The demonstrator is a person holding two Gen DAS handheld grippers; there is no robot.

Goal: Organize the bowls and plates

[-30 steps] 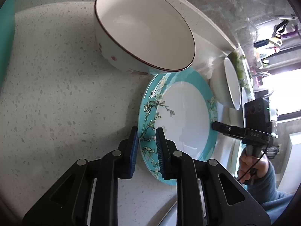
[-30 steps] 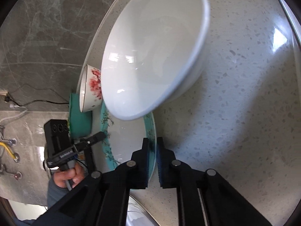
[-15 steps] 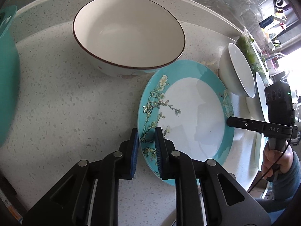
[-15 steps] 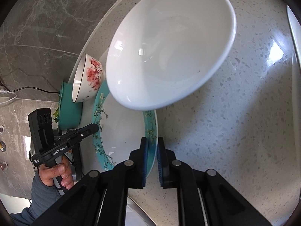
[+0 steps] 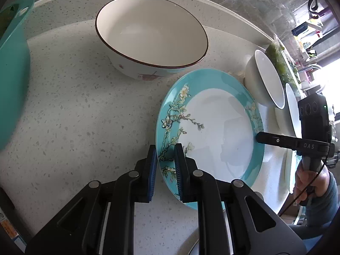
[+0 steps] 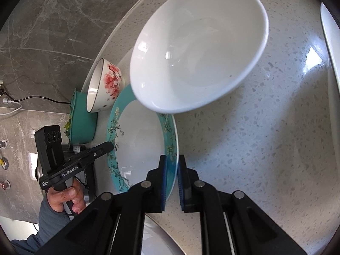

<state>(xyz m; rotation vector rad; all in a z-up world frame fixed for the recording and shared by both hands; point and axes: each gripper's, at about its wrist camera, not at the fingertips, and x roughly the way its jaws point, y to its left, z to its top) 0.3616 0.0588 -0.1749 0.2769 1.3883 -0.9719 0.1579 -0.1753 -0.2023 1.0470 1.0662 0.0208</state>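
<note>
A teal-rimmed plate with a blossom pattern (image 5: 214,127) is held over the speckled counter. My left gripper (image 5: 165,165) is shut on its near left rim. My right gripper (image 6: 171,170) is shut on the opposite rim of the plate (image 6: 138,144); it also shows in the left wrist view (image 5: 258,137). A brown-rimmed bowl with red blossoms (image 5: 150,34) stands behind the plate and shows in the right wrist view (image 6: 105,87). A plain white bowl (image 6: 197,57) sits to the plate's right and shows in the left wrist view (image 5: 265,80).
A teal container (image 5: 12,68) stands at the left, seen with greens in the right wrist view (image 6: 81,121). A white plate's edge (image 5: 293,108) lies beyond the white bowl. The marble wall (image 6: 42,21) backs the counter. A pale rim (image 6: 155,240) shows below my grippers.
Both grippers have kept their hold on the plate. It has come up and back from the two bowls, levelling out; in the right wrist view the white bowl has shifted away to the right.
</note>
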